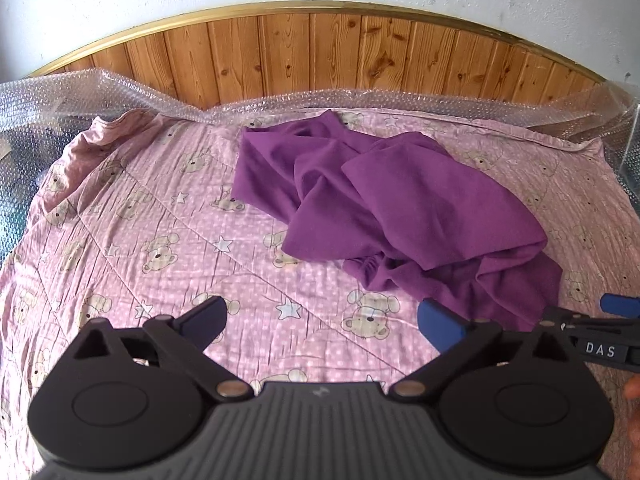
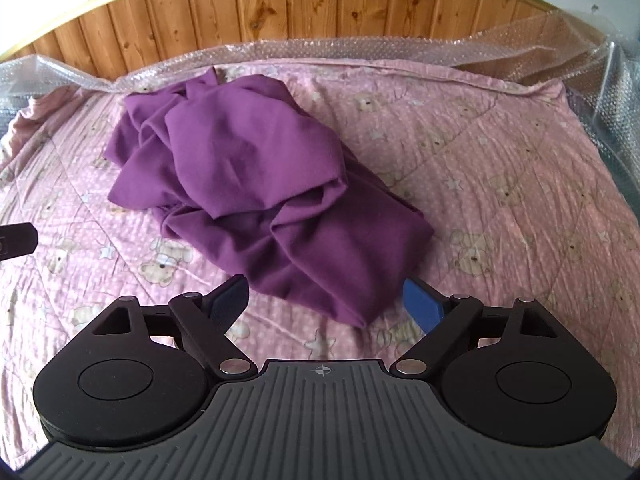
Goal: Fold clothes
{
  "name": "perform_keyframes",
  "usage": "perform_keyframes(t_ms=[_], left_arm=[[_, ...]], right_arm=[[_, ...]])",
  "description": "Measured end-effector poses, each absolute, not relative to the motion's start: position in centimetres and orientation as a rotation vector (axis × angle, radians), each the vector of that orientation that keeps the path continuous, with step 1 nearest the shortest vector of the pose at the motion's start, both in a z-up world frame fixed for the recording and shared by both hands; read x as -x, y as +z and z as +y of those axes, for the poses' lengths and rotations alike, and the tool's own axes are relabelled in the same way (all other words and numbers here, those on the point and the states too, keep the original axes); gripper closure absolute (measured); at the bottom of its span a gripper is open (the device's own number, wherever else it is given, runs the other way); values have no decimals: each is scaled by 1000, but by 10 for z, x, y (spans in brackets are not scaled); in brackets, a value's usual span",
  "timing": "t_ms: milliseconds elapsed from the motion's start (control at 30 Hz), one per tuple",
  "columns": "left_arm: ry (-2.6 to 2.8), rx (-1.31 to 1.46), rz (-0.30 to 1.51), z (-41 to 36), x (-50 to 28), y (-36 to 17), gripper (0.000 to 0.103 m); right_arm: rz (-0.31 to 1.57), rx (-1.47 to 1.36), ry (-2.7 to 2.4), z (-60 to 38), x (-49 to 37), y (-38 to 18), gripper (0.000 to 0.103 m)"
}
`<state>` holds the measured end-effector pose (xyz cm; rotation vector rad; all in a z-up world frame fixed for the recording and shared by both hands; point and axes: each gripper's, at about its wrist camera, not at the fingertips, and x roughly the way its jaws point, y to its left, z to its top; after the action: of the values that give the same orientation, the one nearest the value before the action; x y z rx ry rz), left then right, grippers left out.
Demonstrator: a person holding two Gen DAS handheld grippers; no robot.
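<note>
A crumpled purple garment [image 1: 400, 208] lies in a heap on a pink bedspread [image 1: 140, 216] printed with teddy bears and stars. It also shows in the right wrist view [image 2: 256, 200]. My left gripper [image 1: 322, 320] is open and empty, hovering over the bedspread just short of the garment's near edge. My right gripper [image 2: 326, 300] is open and empty, its fingers straddling the garment's near corner without closing on it. The right gripper also shows at the right edge of the left wrist view [image 1: 600, 332].
A wooden headboard [image 1: 320, 56] with a gold rim stands behind the bed. Bubble wrap [image 1: 80, 92] runs along the bed's far edge and both sides. The bedspread's far left corner [image 1: 100, 136] is folded up.
</note>
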<state>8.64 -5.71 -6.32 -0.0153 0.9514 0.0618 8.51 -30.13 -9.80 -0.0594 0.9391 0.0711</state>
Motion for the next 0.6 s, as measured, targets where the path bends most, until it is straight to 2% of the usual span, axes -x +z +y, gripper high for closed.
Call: perform_keyframes(t_ms=[233, 300, 333, 367, 433, 600], left_arm=[[136, 55, 1035, -68, -108, -90, 0], [152, 55, 1056, -69, -111, -97, 0], [158, 53, 1064, -69, -112, -100, 0], [165, 51, 1073, -70, -113, -104, 0], [181, 40, 1068, -69, -117, -106, 0], [218, 81, 1052, -62, -145, -114, 0]], right_arm=[[899, 143, 143, -297, -173, -130, 9], [908, 162, 176, -295, -197, -147, 12], [929, 160, 212, -295, -205, -158, 44], [962, 142, 271, -296, -213, -167, 98], [911, 81, 292, -308, -213, -152, 97], [511, -107, 76, -425, -177, -22, 97]])
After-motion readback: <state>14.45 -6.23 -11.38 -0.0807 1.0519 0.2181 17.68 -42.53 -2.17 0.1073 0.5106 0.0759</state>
